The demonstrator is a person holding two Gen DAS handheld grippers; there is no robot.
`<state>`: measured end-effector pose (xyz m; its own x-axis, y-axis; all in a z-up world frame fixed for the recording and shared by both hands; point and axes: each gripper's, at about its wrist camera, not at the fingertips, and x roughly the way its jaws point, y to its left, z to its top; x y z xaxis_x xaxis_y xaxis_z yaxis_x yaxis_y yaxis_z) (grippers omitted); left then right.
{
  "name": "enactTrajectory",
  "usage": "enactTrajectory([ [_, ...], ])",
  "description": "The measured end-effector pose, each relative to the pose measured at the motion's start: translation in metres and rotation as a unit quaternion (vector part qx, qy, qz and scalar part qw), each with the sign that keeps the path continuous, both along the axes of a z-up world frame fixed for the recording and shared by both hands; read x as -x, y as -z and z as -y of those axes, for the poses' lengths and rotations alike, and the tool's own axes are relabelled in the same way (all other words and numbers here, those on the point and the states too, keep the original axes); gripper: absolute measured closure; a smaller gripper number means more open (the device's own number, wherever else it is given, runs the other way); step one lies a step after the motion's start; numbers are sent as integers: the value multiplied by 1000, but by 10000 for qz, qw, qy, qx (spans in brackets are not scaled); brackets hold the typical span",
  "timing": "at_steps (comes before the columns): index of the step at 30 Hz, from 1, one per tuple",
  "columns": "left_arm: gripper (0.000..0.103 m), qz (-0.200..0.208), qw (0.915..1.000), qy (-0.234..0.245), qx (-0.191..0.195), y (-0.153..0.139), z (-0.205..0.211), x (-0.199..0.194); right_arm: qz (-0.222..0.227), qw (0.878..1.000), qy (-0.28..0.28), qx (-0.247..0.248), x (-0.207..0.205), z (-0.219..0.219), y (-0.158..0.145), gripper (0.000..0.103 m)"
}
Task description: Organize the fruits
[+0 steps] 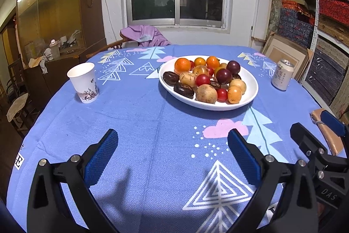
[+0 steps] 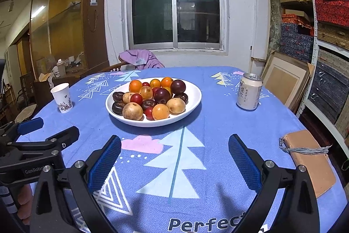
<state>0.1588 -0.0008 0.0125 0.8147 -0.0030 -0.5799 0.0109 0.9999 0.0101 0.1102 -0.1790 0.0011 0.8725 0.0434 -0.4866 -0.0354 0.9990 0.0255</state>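
A white oval plate [image 1: 250, 88] stands on the blue tablecloth and holds several fruits: oranges [image 1: 182, 64], dark plums [image 1: 223, 76], red cherry tomatoes [image 1: 202, 80], pale round fruits [image 1: 206, 93] and dark brown pieces [image 1: 183, 90]. The plate also shows in the right wrist view [image 2: 194, 99]. My left gripper [image 1: 172, 145] is open and empty, low over the cloth, short of the plate. My right gripper [image 2: 174, 152] is open and empty, also short of the plate. Each gripper shows at the edge of the other's view: the right one [image 1: 316, 130] and the left one [image 2: 48, 126].
A paper cup [image 1: 84, 82] stands left of the plate and a drink can [image 1: 282, 74] right of it. A tan pouch [image 2: 309, 158] lies near the table's right edge. A chair with a purple garment [image 1: 145, 35] stands behind the table. Shelves with boxes fill the right wall.
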Motion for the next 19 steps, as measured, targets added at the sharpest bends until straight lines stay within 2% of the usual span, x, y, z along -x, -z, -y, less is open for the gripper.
enactTrajectory([
  [19, 4, -118, 9999, 66, -41, 2, 3, -4, -35, 10000, -15, -12, 0, 0, 0, 3],
])
